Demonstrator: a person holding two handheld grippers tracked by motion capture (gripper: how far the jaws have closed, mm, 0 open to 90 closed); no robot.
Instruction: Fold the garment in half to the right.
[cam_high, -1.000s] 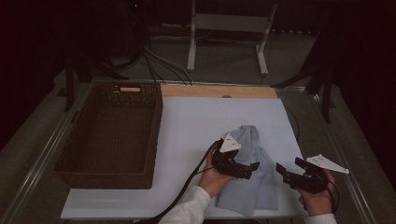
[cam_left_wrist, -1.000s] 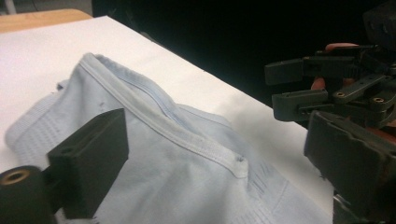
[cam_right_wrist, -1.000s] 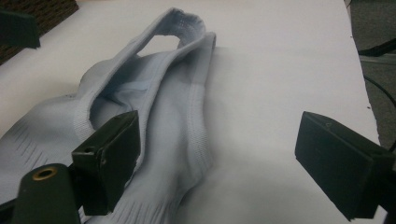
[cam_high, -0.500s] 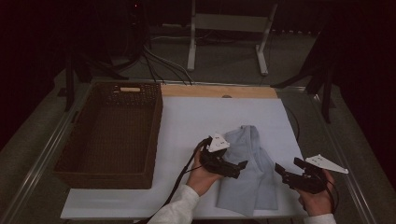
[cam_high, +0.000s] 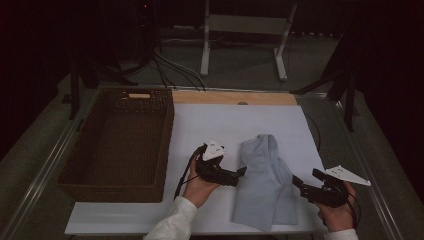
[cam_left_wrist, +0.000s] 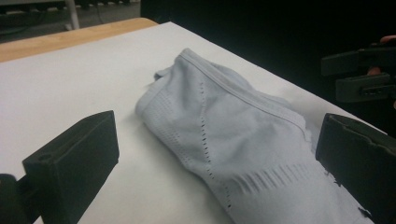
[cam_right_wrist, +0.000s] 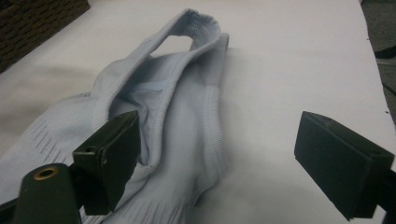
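Note:
A light blue knit garment (cam_high: 262, 180) lies folded into a long strip on the white table top (cam_high: 225, 125). My left gripper (cam_high: 237, 176) is open at the garment's left edge. In the left gripper view the garment (cam_left_wrist: 224, 130) lies between the wide-apart jaws of that gripper (cam_left_wrist: 215, 161). My right gripper (cam_high: 303, 181) is open at the garment's right edge. In the right gripper view its left jaw stands over the ribbed hem of the garment (cam_right_wrist: 163, 107), and its right jaw is over bare table; the gripper's midpoint (cam_right_wrist: 224, 163) sits at the cloth's edge.
A dark wicker basket (cam_high: 120, 145) stands on the left side of the table, its corner (cam_right_wrist: 37, 23) in the right gripper view. A wooden strip (cam_high: 235, 97) runs along the table's far edge. Cables (cam_high: 170, 65) and a stand (cam_high: 245, 30) are on the floor beyond.
My left gripper has moved left, from over the garment to its left edge. The right gripper has hardly moved. The garment lies as before.

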